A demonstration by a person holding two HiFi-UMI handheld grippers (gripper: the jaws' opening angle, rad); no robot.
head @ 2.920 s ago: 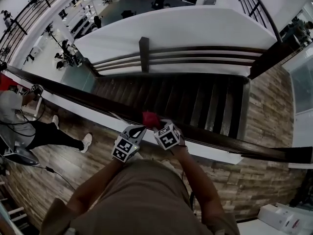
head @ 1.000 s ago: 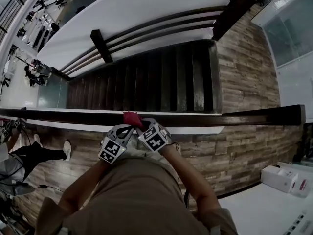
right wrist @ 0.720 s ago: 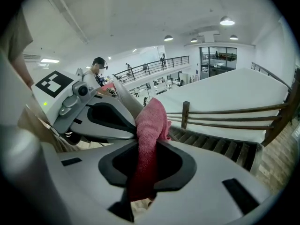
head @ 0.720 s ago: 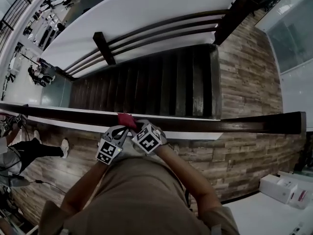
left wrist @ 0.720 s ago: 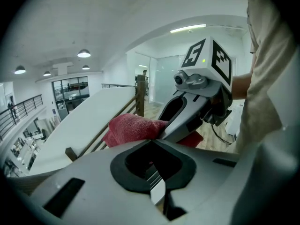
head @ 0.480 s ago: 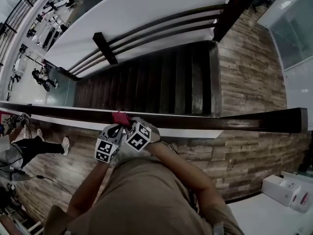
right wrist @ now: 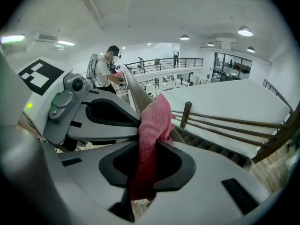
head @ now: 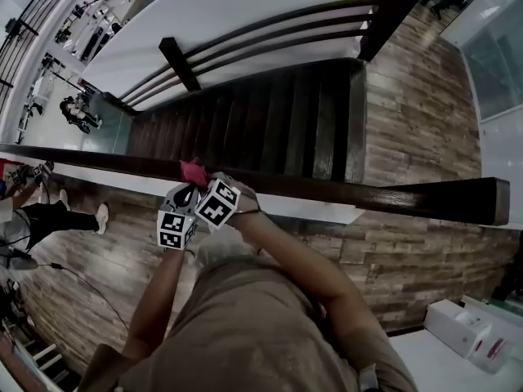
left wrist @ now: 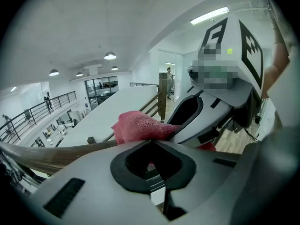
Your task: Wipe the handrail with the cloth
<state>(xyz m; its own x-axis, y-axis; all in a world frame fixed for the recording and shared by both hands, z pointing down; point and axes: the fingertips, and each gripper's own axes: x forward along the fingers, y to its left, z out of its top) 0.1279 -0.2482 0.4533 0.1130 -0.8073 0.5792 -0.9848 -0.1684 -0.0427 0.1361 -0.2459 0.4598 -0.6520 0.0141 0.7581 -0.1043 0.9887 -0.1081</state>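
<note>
Khaki shirt point(head: 245, 325); pale grey left gripper point(head: 189, 189) and right gripper point(head: 207, 184), black-and-white marker cubes point(head: 174, 229), black-lined jaws.

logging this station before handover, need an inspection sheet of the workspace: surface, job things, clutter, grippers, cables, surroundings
surface: dark wooden handrail runs across the head view, with a white ledge along it
job's things: red cloth sits on the handrail
clutter: white box on the floor at lower right
grippers: left gripper shut on the cloth; right gripper shut on the cloth, which hangs down through its jaws
cables: one dark cable trails over the floor at left
surroundings: dark stairs drop away beyond the handrail; another person stands at far left
</note>
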